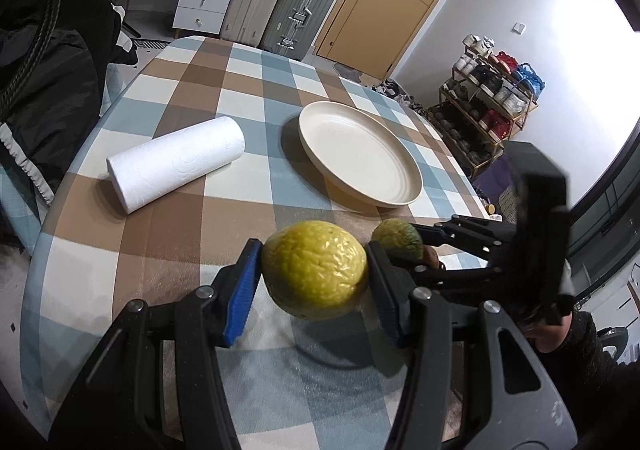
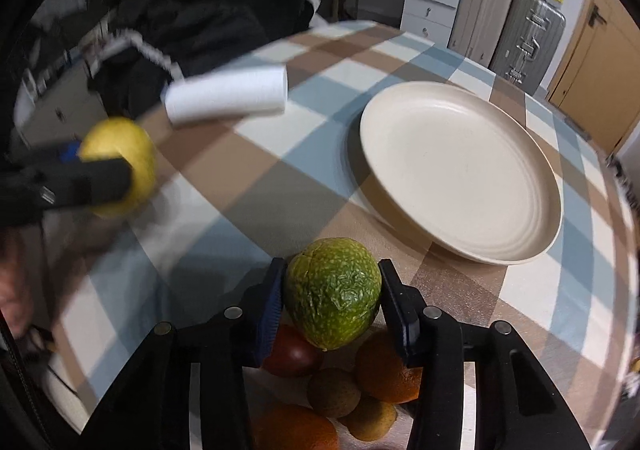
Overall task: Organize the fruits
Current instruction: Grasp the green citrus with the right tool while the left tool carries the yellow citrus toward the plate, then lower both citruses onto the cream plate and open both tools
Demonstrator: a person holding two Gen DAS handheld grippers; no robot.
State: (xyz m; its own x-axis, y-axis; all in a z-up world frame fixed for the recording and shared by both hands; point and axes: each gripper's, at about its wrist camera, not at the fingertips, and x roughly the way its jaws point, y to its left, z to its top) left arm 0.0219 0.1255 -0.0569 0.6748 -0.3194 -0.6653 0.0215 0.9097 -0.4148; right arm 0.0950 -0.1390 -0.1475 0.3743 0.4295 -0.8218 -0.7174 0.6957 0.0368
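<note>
Now the left gripper (image 1: 314, 274) clamps a lemon (image 1: 315, 269) off the table (image 1: 180, 62). Just right of it, the right gripper (image 2: 332, 302) clamps an avocado (image 2: 333, 292) above more fruit (image 2: 384, 366); the plate (image 2: 460, 174) lies ahead of both.

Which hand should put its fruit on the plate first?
Probably the right. The right gripper holds the green fruit just short of the empty plate, while the left gripper holds the yellow fruit farther off.
</note>
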